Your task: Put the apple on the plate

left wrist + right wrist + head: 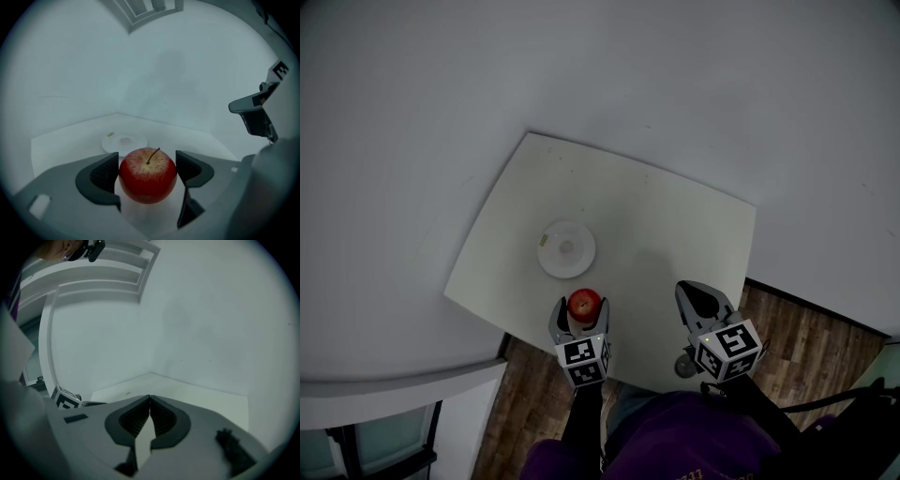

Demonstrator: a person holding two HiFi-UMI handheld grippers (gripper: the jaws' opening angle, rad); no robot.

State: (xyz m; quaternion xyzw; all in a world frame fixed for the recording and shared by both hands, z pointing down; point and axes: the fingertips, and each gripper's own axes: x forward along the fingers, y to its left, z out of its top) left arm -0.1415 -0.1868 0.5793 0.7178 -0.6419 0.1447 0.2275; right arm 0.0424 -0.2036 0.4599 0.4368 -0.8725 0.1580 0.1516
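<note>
On the white table point(656, 216) the plate point(546, 255) lies empty, a little left of the middle. From the left gripper view the same plate point(108, 143) is seen straight ahead, just behind the fruit.

Near to it, on the side of the person, is the apple point(584, 303). It sits between the two jaws of the left gripper point(581, 307). In the left gripper view the left gripper point(146, 166) has one ribbed pad against each side of the apple point(148, 178), at its widest part, with the stem pointing up. I cannot tell if the apple rests on the table or is already lifted a little.

I judge the apple as firm and rather heavy for its size. Its skin is smooth and rounded, so it can slip or roll if the hold is too low or too high. The hold at the widest part, as it is now, looks the safest. A hard squeeze could bruise it, so a moderate pressure should be enough. The plate is near, so the way to carry it is short. It should be set down gently, or it may roll off the flat plate.

At the right, the right gripper point(689, 289) hangs over the near edge of the table, well apart from the apple. In its own view the right gripper point(149, 399) has its jaws pressed together with nothing between them.
</note>
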